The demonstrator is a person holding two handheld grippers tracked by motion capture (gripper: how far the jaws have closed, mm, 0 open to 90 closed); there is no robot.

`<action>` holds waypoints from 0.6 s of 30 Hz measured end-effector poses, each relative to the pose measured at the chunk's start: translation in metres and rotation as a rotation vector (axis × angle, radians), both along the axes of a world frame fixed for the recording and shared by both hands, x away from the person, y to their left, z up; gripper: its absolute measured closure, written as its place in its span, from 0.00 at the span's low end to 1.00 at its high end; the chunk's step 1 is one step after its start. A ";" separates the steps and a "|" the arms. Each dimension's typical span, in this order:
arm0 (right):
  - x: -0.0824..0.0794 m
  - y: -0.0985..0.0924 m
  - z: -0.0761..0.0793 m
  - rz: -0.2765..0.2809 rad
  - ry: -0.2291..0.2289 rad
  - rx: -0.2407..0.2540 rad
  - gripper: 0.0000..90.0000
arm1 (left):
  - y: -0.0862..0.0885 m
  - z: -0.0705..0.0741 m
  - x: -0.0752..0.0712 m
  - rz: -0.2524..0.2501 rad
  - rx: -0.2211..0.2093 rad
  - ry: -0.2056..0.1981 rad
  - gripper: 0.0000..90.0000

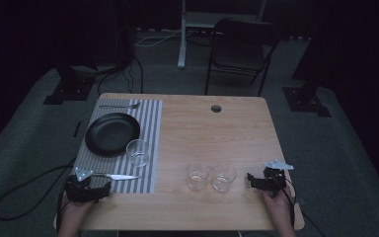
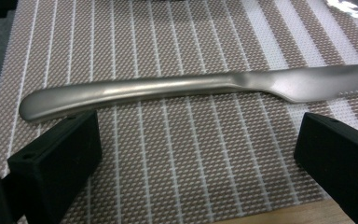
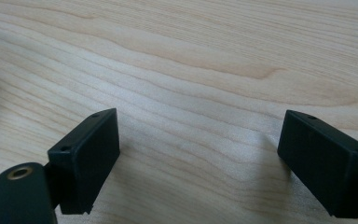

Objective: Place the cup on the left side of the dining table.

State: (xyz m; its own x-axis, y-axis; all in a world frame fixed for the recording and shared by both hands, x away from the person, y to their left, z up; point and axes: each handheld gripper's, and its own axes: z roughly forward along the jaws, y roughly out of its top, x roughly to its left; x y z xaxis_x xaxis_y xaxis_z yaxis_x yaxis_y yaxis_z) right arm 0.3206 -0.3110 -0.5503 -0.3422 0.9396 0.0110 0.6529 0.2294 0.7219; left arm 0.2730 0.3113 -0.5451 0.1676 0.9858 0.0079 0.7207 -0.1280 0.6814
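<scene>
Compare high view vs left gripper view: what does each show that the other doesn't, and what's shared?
High view alone: the black plate, a glass beside it on the mat, two glasses on the bare wooden table, a spoon at the mat's far edge, and the right tool.

Left gripper view alone: the mat's woven texture and the knife's matte handle up close, lying just past the open jaws, untouched.

Shared: the knife, the striped placemat and the left tool.

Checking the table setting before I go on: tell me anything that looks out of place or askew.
Two glasses stand on the bare table, off the striped mat. Nothing looks spilled or broken. The knife lies flat on the mat.
</scene>
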 end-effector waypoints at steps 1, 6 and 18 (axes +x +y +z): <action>0.000 0.000 0.000 0.000 0.000 0.000 0.14 | 0.000 0.000 0.000 0.001 -0.001 0.001 0.01; 0.000 0.000 0.000 0.000 0.000 0.000 0.14 | 0.000 -0.001 -0.001 0.006 0.001 -0.013 0.01; 0.000 0.000 0.000 0.000 0.000 0.000 0.14 | 0.000 -0.001 -0.002 0.010 0.003 -0.011 0.01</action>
State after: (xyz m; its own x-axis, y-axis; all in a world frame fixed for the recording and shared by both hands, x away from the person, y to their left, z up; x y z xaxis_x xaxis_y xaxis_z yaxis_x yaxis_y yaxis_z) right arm 0.3206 -0.3110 -0.5503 -0.3423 0.9395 0.0111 0.6528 0.2293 0.7220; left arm 0.2710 0.3111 -0.5463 0.1580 0.9874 0.0127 0.7145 -0.1232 0.6887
